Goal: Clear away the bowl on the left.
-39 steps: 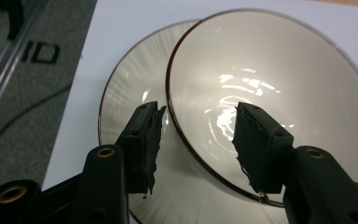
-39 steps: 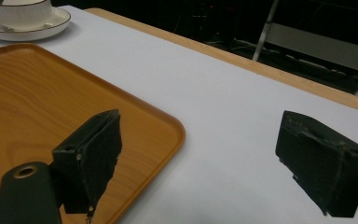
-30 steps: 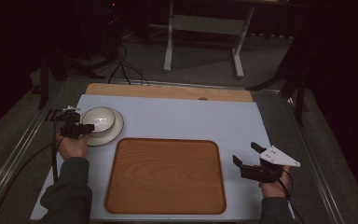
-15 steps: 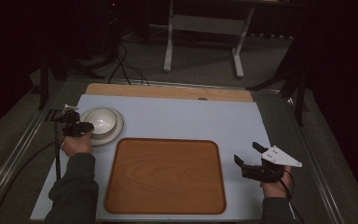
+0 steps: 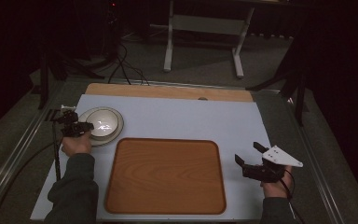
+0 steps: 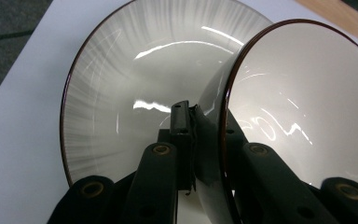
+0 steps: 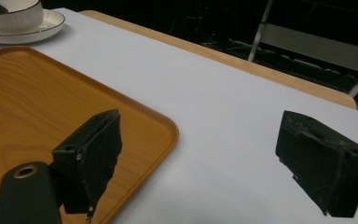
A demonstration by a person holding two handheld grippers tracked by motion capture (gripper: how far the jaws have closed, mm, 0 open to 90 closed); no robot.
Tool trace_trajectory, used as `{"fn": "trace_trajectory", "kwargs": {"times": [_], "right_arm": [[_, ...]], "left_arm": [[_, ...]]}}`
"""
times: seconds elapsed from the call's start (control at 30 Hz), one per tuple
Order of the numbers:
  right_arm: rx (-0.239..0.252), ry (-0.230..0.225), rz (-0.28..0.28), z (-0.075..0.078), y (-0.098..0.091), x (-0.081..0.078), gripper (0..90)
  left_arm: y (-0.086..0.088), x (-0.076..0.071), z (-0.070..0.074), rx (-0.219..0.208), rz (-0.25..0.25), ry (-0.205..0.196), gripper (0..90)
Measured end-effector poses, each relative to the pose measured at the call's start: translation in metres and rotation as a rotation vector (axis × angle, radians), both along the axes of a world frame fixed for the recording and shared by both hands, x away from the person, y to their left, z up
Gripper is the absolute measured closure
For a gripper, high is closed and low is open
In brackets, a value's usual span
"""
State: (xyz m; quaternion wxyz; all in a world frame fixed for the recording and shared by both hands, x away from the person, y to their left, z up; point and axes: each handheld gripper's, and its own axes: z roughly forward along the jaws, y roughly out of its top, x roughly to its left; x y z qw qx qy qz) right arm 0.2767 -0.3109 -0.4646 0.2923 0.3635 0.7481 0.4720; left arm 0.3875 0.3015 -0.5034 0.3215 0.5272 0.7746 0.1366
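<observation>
The left tongs (image 6: 208, 135), having just been closing, are gripping the bowl (image 6: 303, 116) rim above its saucer (image 6: 121, 88); one pad is sitting hidden inside. The right tongs (image 5: 251, 155) are gaping wide beside the tray (image 5: 165, 175).

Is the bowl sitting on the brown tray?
No, the bowl sits on a plate on the white table top, up and left of the bare wooden tray.

White bowl (image 6: 303, 112) with dark brown rim, grey-streaked white plate (image 6: 121, 93), orange wood-grain tray (image 5: 165, 175).
</observation>
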Motion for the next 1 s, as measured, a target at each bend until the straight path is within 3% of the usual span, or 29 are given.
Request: {"fn": "trace_trajectory", "kwargs": {"times": [0.17, 0.37, 1.0], "right_arm": [[-0.002, 0.001, -0.001, 0.000, 0.000, 0.000, 14.0], [0.000, 0.000, 0.000, 0.000, 0.000, 0.000, 14.0], [0.003, -0.001, 0.003, 0.000, 0.001, -0.001, 14.0]], "left_arm": [[0.000, -0.005, 0.011, -0.013, -0.013, -0.068, 83.1], [0.003, -0.013, 0.022, -0.005, -0.020, -0.089, 83.0], [-0.005, -0.041, 0.052, -0.014, -0.113, -0.184, 83.0]]}}
